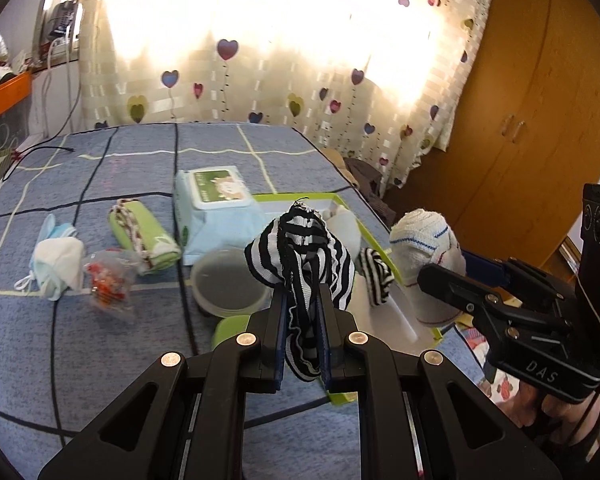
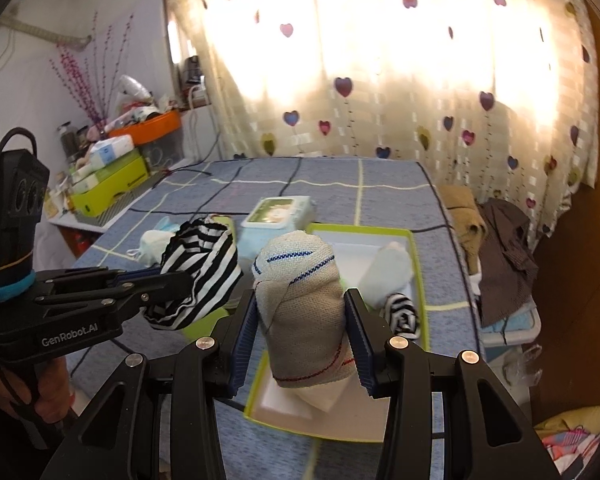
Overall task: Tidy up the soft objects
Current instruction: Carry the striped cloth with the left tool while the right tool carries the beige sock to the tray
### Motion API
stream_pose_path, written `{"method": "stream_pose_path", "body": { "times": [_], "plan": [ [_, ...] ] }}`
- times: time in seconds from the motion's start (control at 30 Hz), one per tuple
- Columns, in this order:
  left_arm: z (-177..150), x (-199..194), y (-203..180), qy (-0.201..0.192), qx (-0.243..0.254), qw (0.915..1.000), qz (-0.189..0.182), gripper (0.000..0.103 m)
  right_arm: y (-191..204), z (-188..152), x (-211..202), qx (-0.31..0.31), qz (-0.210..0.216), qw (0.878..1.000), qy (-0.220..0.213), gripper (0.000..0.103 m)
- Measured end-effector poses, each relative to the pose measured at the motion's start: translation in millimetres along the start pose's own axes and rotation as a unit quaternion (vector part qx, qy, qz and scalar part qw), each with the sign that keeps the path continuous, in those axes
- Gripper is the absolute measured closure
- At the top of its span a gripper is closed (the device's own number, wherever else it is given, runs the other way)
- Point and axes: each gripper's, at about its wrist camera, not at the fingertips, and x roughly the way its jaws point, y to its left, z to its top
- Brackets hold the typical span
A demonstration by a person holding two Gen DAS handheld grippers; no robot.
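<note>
Pinching a bunched black-and-white striped knit sock (image 1: 300, 256), the left gripper (image 1: 302, 320) is closed on it above the blue checked bed (image 1: 100, 344). The right gripper (image 2: 302, 344) clamps a rolled beige ribbed sock (image 2: 304, 304) over the green-rimmed white tray (image 2: 418, 280), where two more socks lie.

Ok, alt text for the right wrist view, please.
The right gripper clamps a rolled beige sock above a green-rimmed white tray on a blue bedspread. Beside it, the left gripper holds a black-and-white striped sock.

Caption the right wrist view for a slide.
Right gripper holds a rolled beige sock above the green tray.
</note>
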Motion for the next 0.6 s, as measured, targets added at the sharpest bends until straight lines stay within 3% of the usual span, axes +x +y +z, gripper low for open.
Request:
{"method": "stream_pose_path", "body": {
  "times": [0.6],
  "plan": [
    [-7.8,49.2,-30.2,0.057,0.02,0.9981,-0.015,0.089,-46.2,-23.4,17.9,0.043,-0.02,0.998,0.038,0.061]
  ]
}}
